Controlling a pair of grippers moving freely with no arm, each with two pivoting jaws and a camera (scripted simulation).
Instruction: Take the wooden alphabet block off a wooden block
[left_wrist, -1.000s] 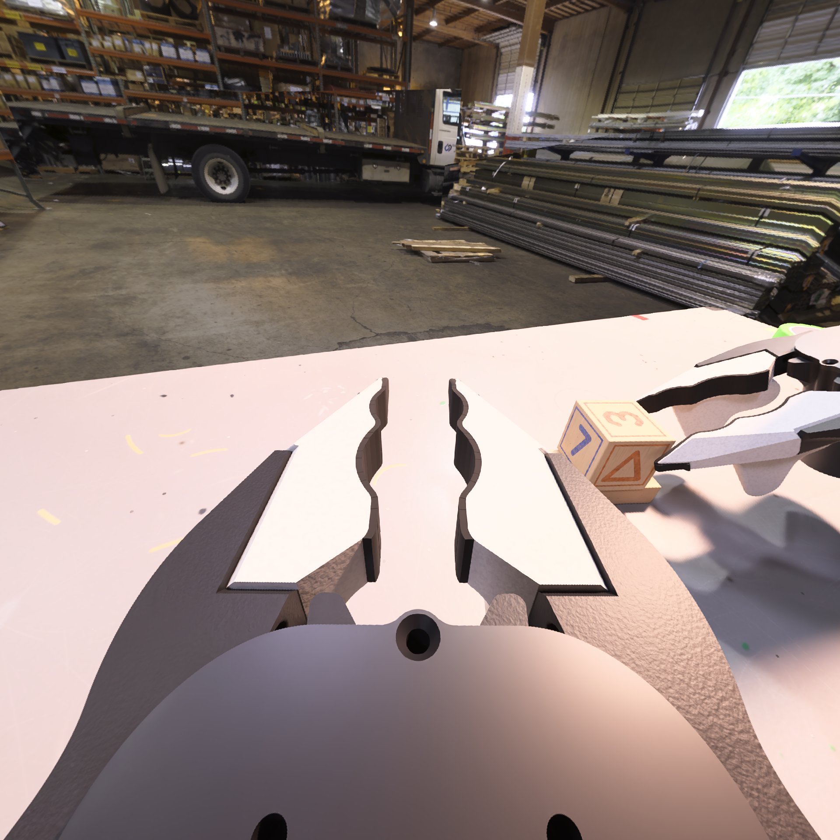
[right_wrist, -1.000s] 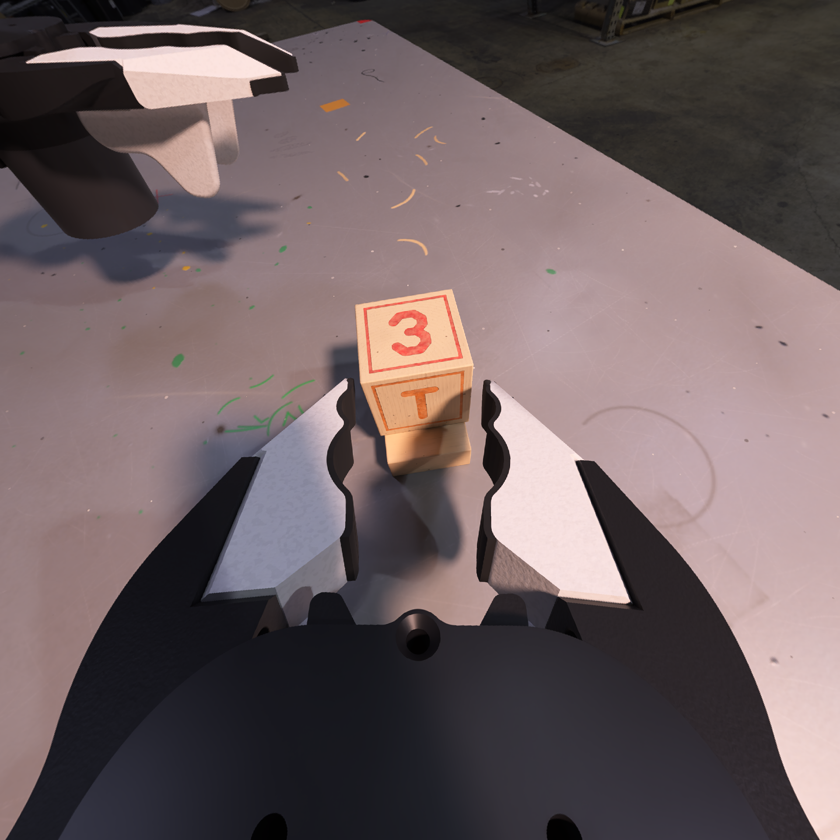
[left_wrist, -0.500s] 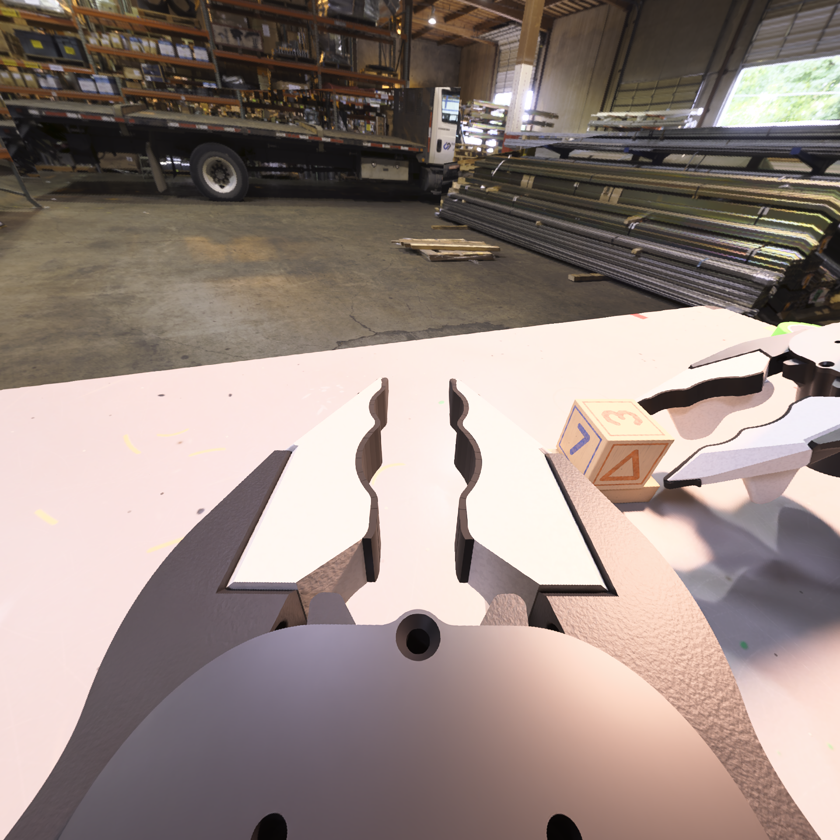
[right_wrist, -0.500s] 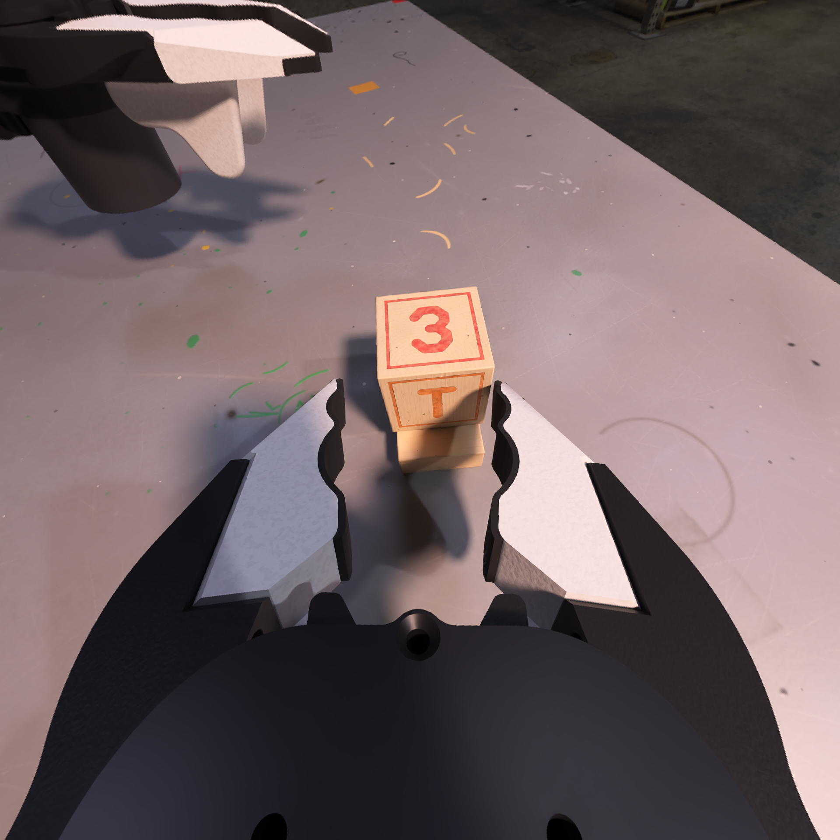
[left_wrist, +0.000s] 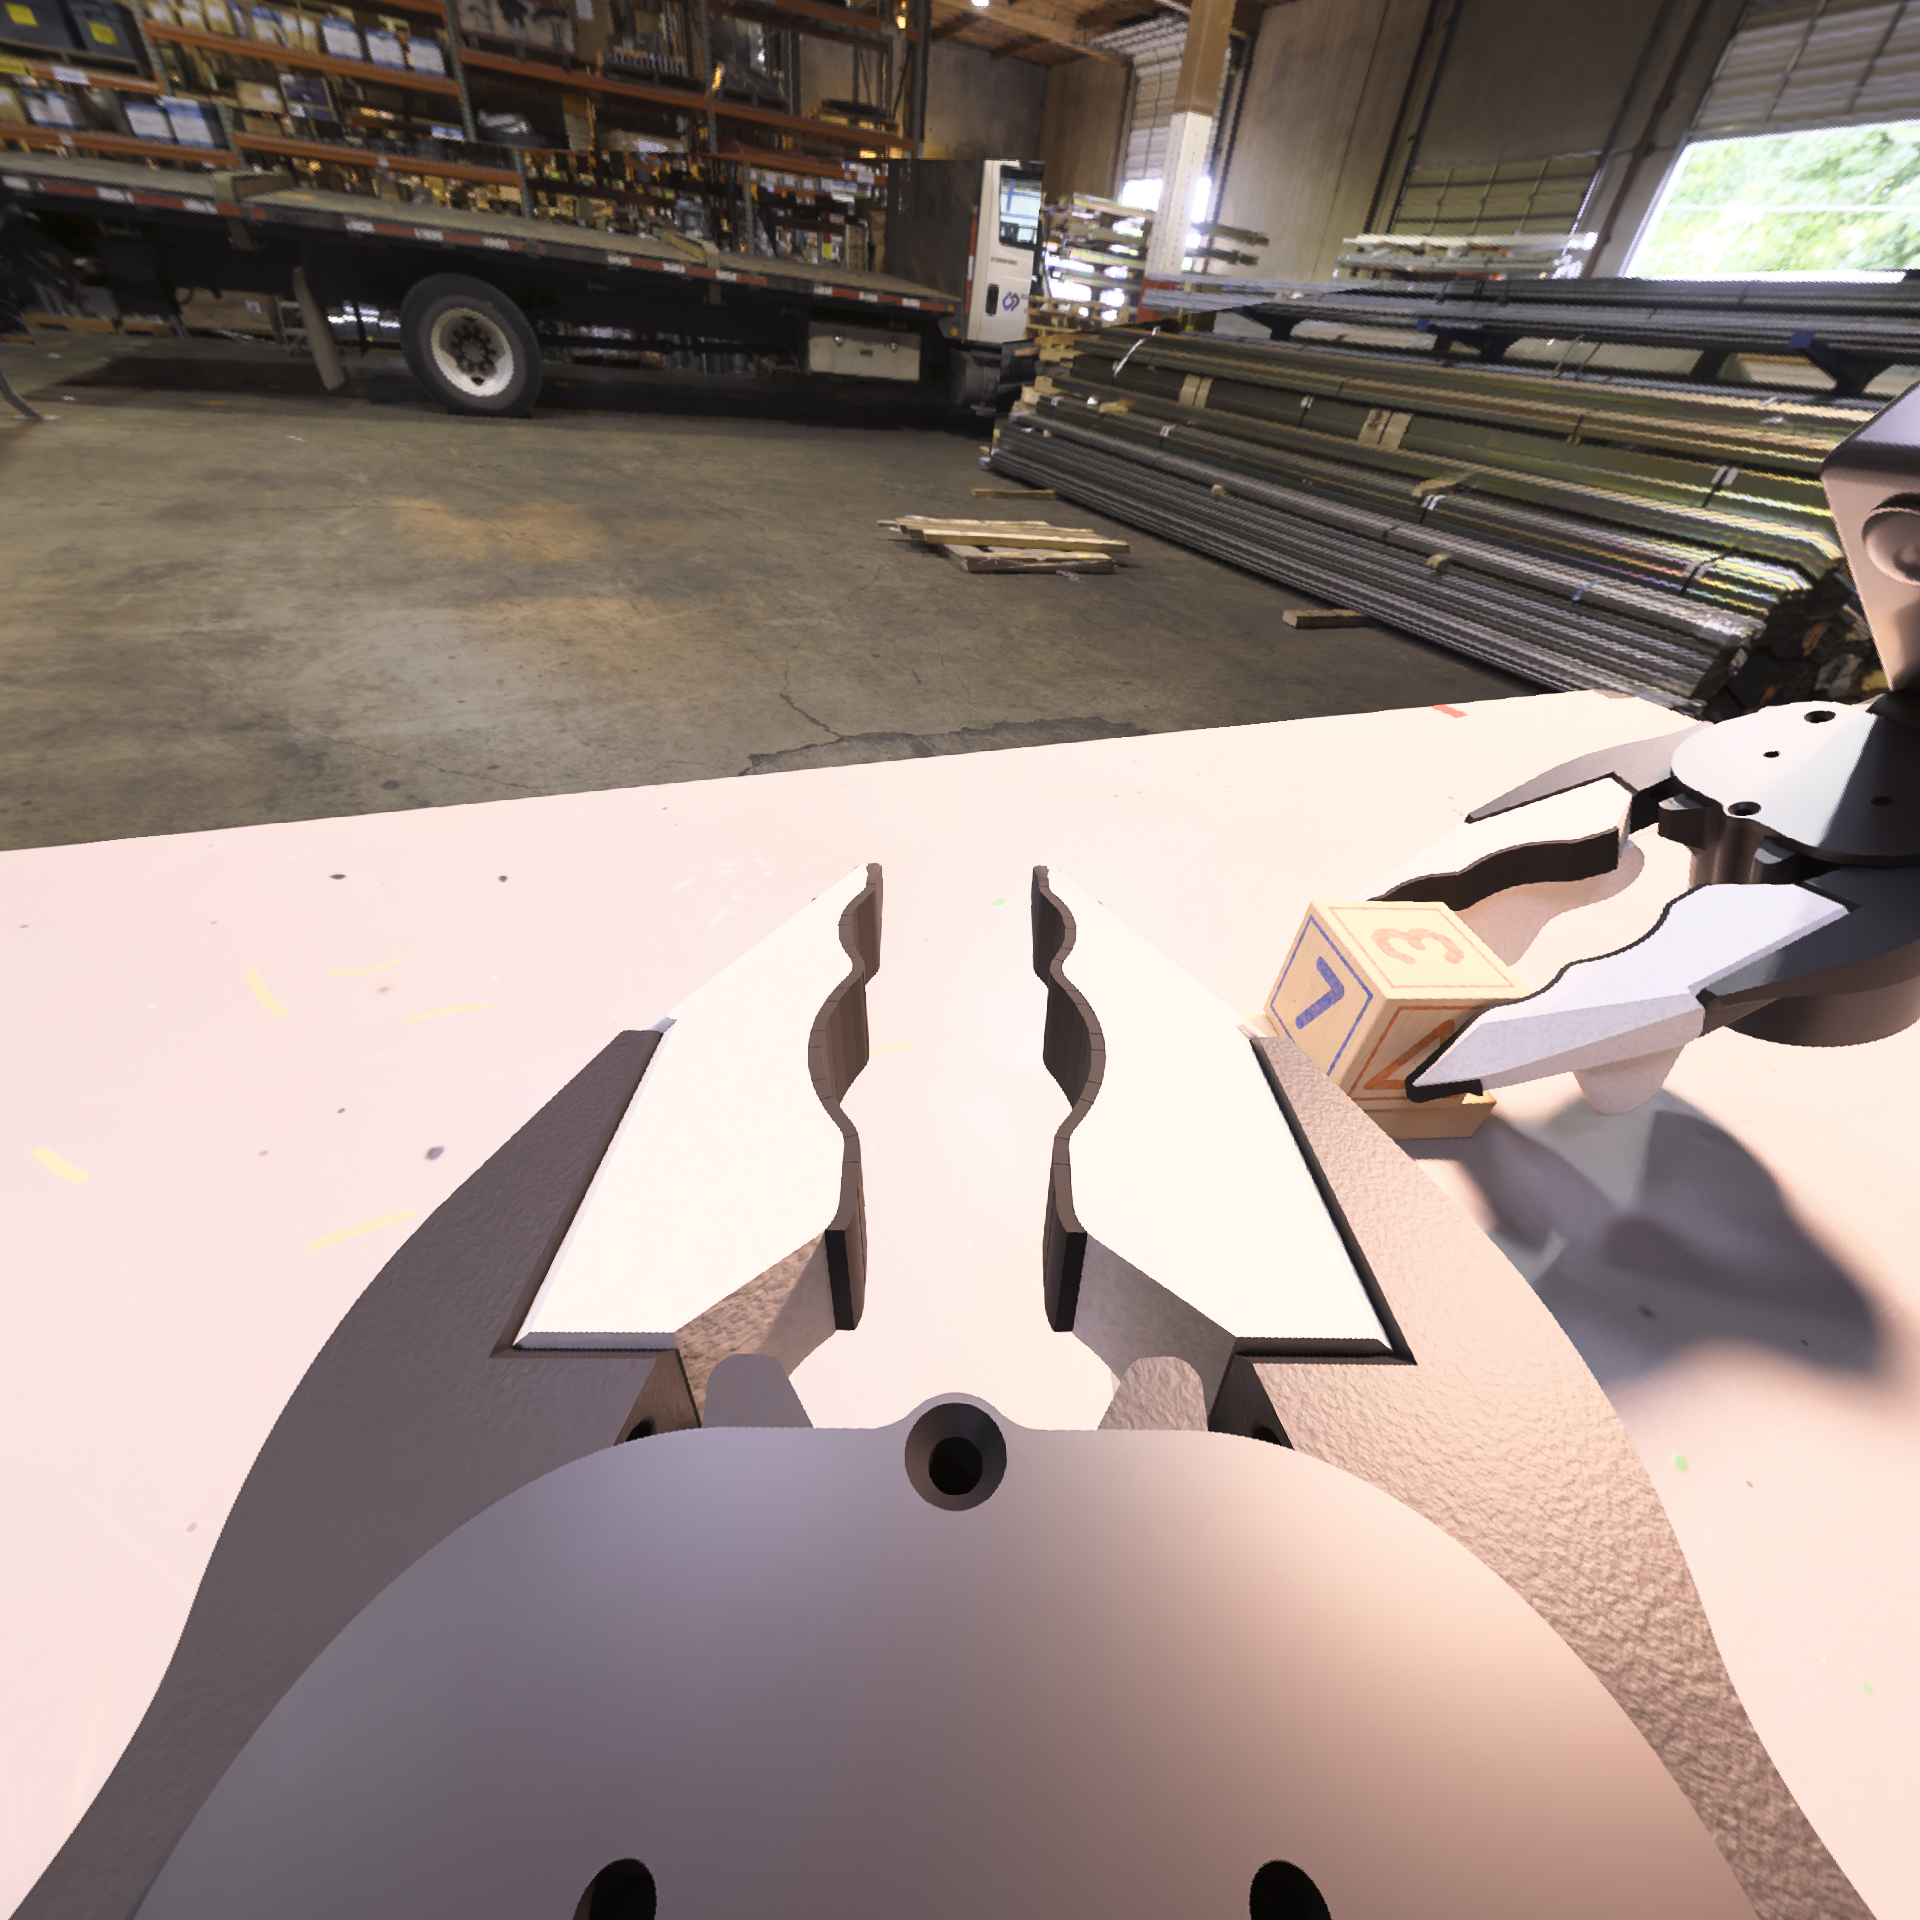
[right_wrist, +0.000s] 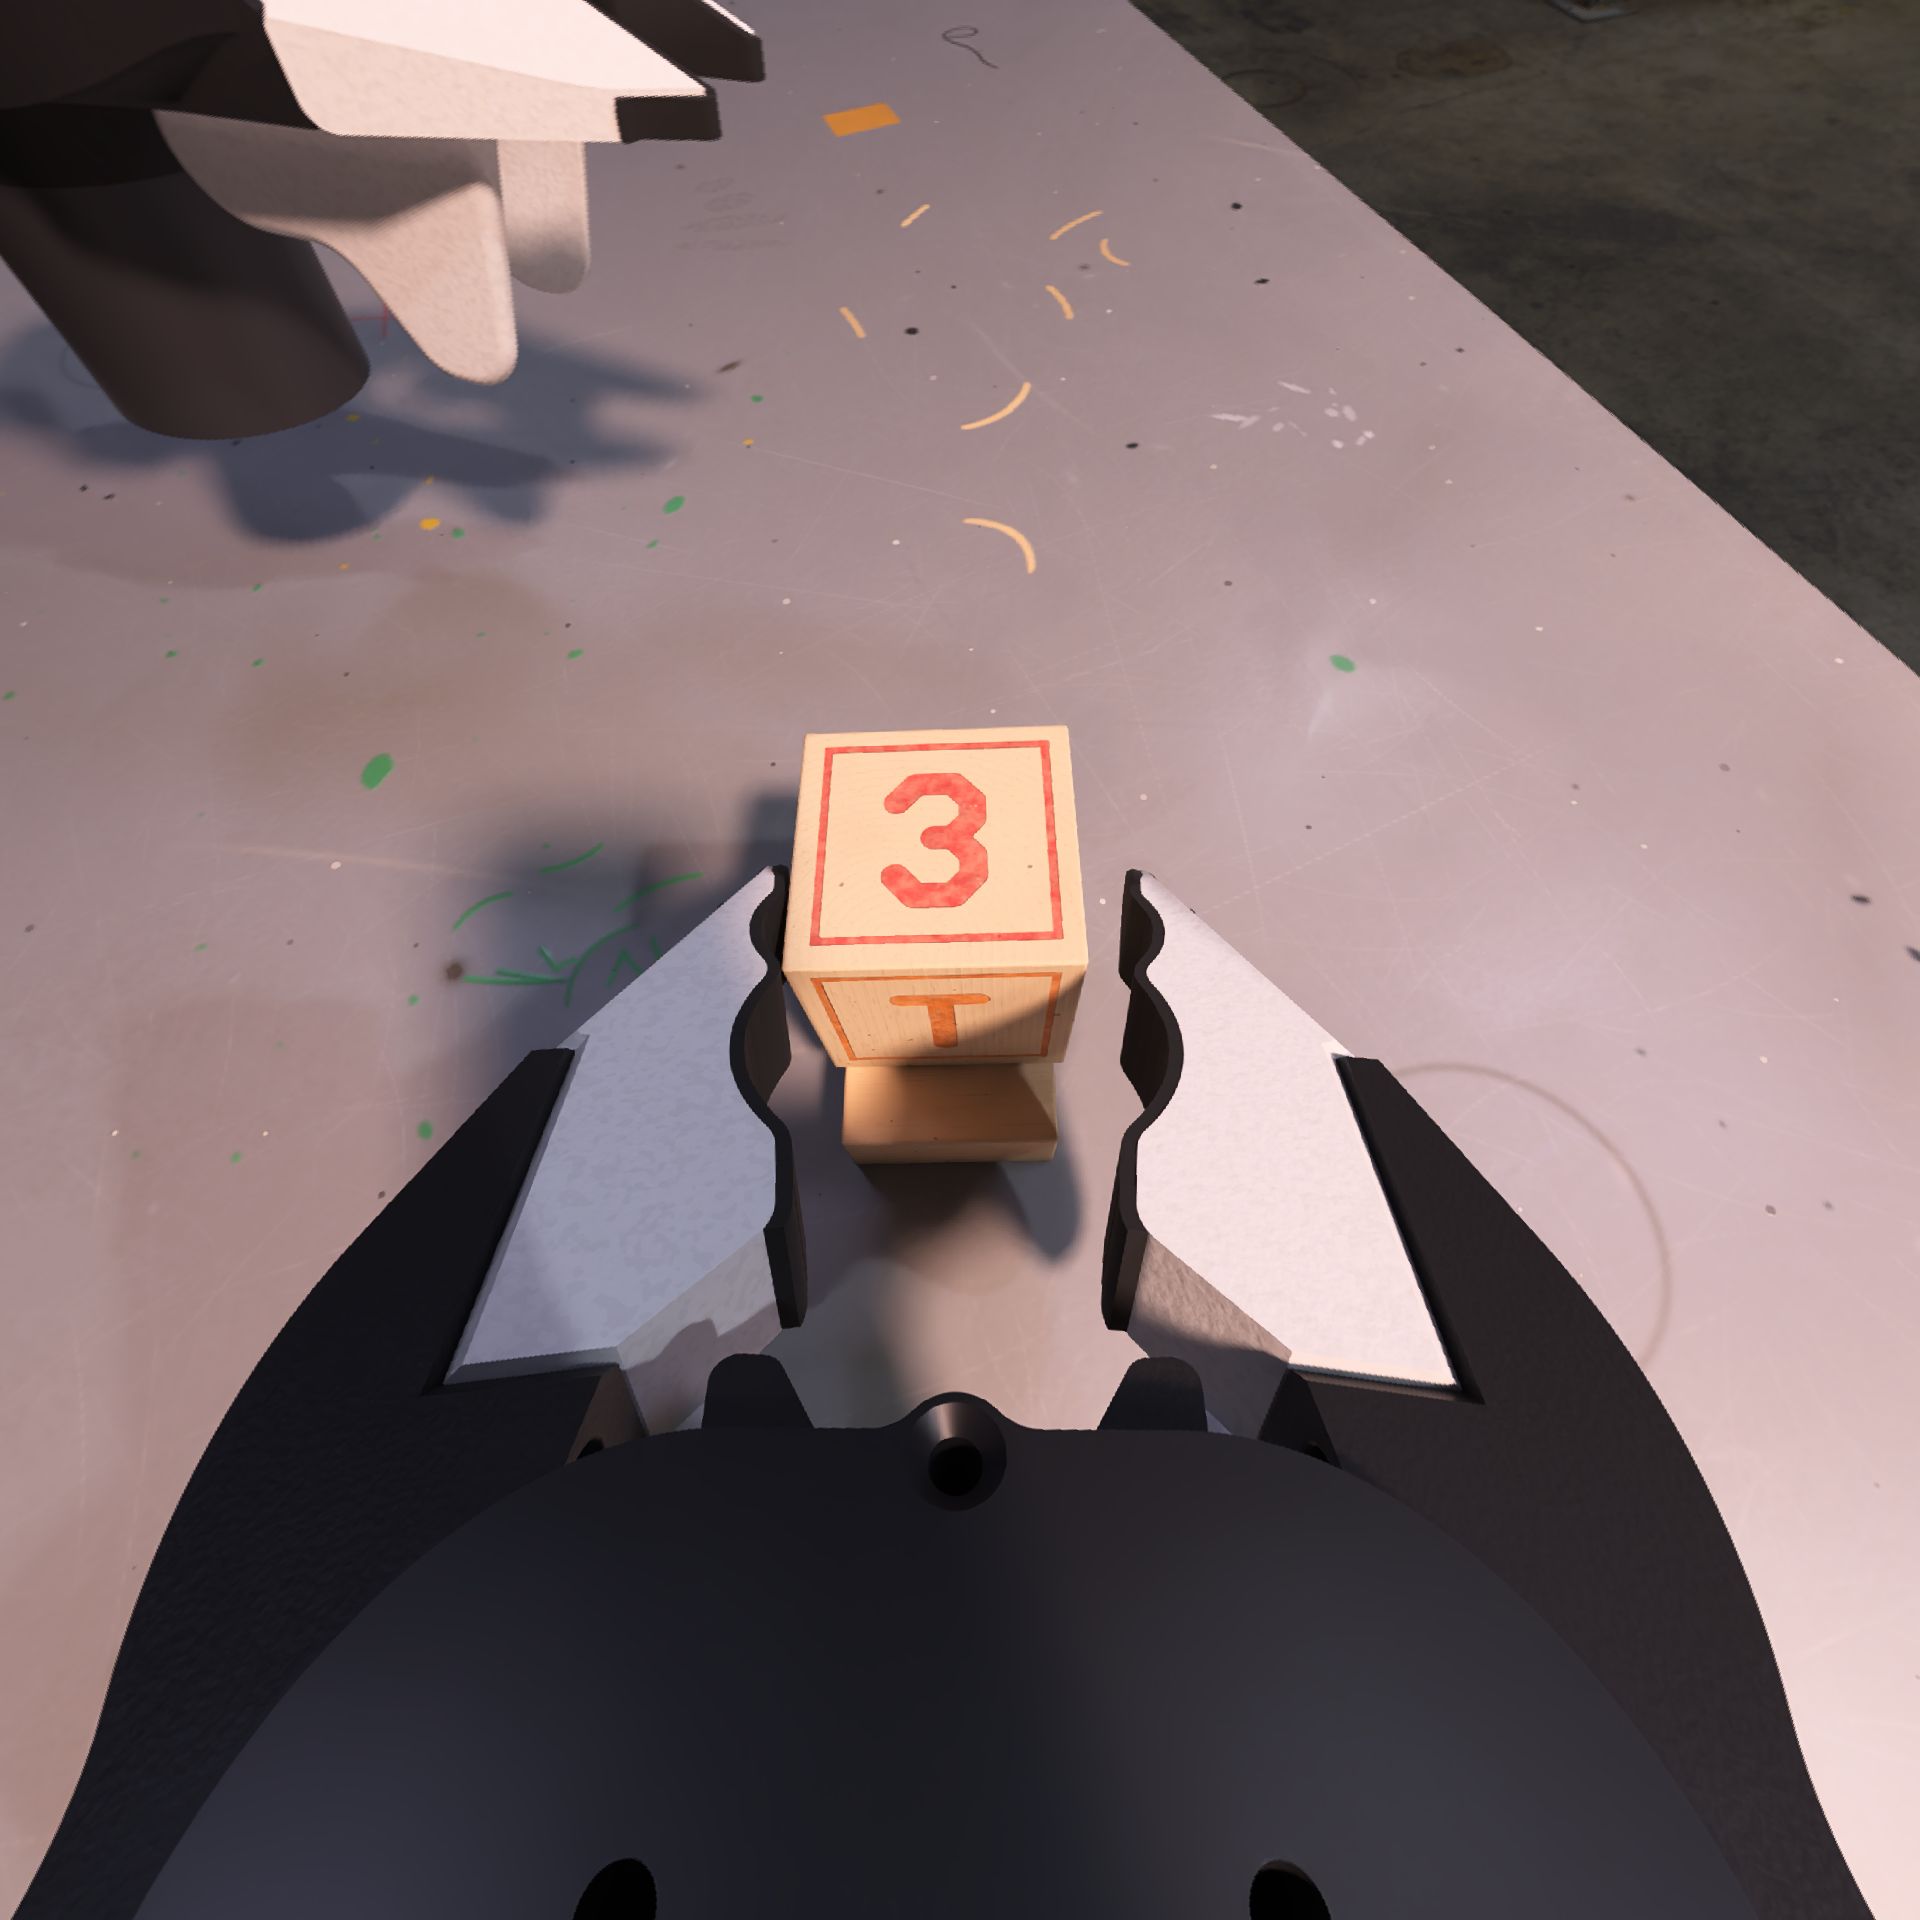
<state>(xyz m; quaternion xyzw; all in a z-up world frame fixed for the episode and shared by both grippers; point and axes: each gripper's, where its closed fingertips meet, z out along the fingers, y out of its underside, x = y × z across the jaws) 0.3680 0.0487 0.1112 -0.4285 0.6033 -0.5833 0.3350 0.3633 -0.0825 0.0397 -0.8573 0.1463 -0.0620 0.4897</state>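
Note:
A wooden alphabet block (right_wrist: 935, 894) with red and orange markings stands on a smaller plain wooden block (right_wrist: 951, 1117) on the grey table (right_wrist: 1351, 831). My right gripper (right_wrist: 953, 883) is open, its fingers on either side of the alphabet block, with a small gap at the right finger. In the left wrist view the alphabet block (left_wrist: 1371, 987) and the plain block (left_wrist: 1439, 1117) sit to the right, with the right gripper (left_wrist: 1403, 987) around them. My left gripper (left_wrist: 956, 878) is open and empty, low over the table, left of the blocks. It also shows in the right wrist view (right_wrist: 727, 94).
The table's far edge (left_wrist: 727, 800) and right edge (right_wrist: 1558, 395) drop to a concrete warehouse floor (left_wrist: 520, 582). A flatbed truck (left_wrist: 468, 312) and stacked metal sheets (left_wrist: 1455, 499) stand far behind. Small paint flecks mark the tabletop.
My right gripper has moved forward, so its open fingers now flank the alphabet block instead of stopping short of it. The left gripper and the blocks have not moved.

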